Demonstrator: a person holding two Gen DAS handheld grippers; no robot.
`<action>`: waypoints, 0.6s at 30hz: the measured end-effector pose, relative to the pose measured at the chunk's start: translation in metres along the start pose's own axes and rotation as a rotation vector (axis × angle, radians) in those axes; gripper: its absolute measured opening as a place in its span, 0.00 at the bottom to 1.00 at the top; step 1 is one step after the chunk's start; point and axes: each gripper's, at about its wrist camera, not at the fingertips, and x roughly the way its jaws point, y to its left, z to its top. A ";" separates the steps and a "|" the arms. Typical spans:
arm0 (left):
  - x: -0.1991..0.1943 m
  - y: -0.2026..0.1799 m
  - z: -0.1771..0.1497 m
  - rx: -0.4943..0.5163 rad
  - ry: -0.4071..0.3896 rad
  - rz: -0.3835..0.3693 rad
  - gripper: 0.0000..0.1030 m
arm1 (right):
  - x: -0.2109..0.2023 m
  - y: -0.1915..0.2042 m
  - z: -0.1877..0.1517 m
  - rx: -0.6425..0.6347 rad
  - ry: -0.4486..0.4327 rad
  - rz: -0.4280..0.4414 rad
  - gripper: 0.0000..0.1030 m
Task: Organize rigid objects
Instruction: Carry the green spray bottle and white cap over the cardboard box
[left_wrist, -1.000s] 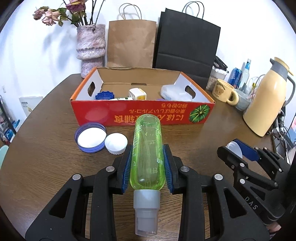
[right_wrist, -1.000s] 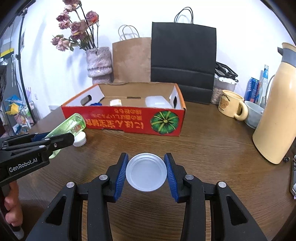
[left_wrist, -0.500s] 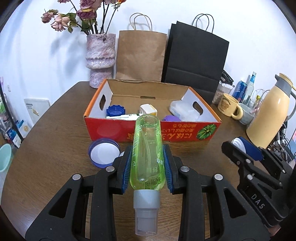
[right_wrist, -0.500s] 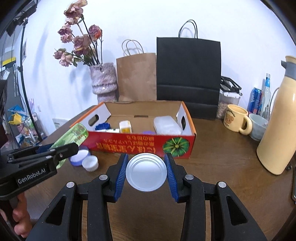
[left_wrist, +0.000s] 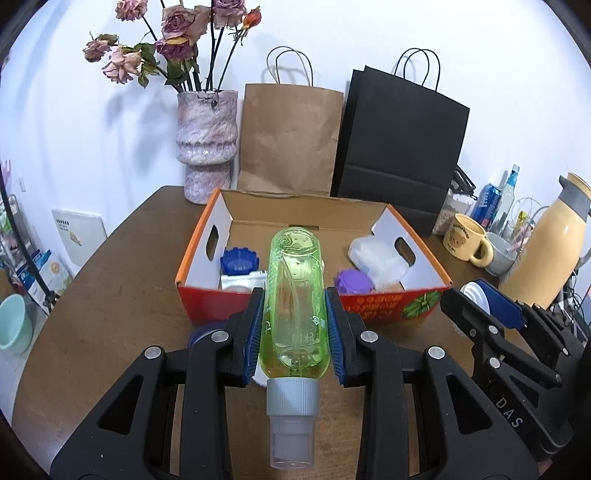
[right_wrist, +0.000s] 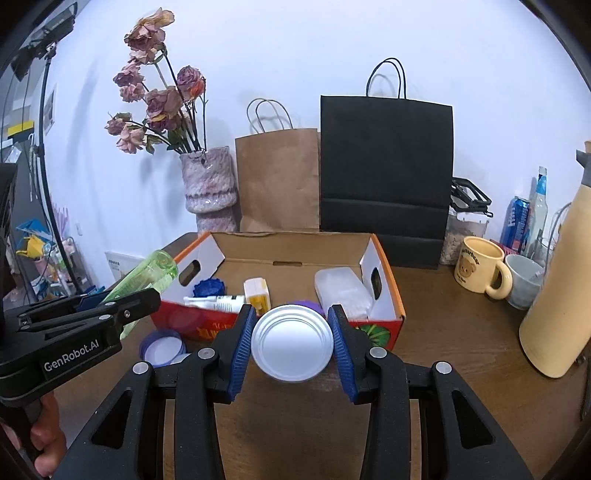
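Note:
My left gripper (left_wrist: 293, 295) is shut on a clear green bottle (left_wrist: 295, 258), which lies along the fingers with its grey cap toward the camera. It hovers in front of the red cardboard box (left_wrist: 424, 254). My right gripper (right_wrist: 291, 311) is shut on a round white lid (right_wrist: 291, 345), also raised before the box (right_wrist: 388, 266). Inside the box lie a blue cap (left_wrist: 238, 260), a purple cap (left_wrist: 354, 281), a clear plastic container (right_wrist: 341, 288), a white tube and a small yellow carton (right_wrist: 256, 291). A purple-rimmed lid (right_wrist: 160, 345) rests on the table.
Behind the box stand a vase of dried flowers (left_wrist: 206, 147), a brown paper bag (left_wrist: 291, 136) and a black paper bag (right_wrist: 386, 177). At the right are a bear mug (right_wrist: 478, 269), a bowl (right_wrist: 524, 280), cans and a tall cream jug (right_wrist: 557, 295).
Both grippers have risen and come closer to the box, each keeping its grip. The inside of the box shows more fully now.

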 end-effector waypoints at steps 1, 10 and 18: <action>0.001 0.000 0.002 0.001 -0.003 0.001 0.27 | 0.002 0.000 0.002 0.001 0.000 0.001 0.43; 0.018 0.000 0.020 -0.007 -0.027 0.007 0.27 | 0.024 -0.004 0.017 0.007 -0.003 -0.004 0.43; 0.039 0.002 0.031 -0.005 -0.021 0.020 0.27 | 0.047 -0.008 0.028 0.013 -0.001 -0.008 0.43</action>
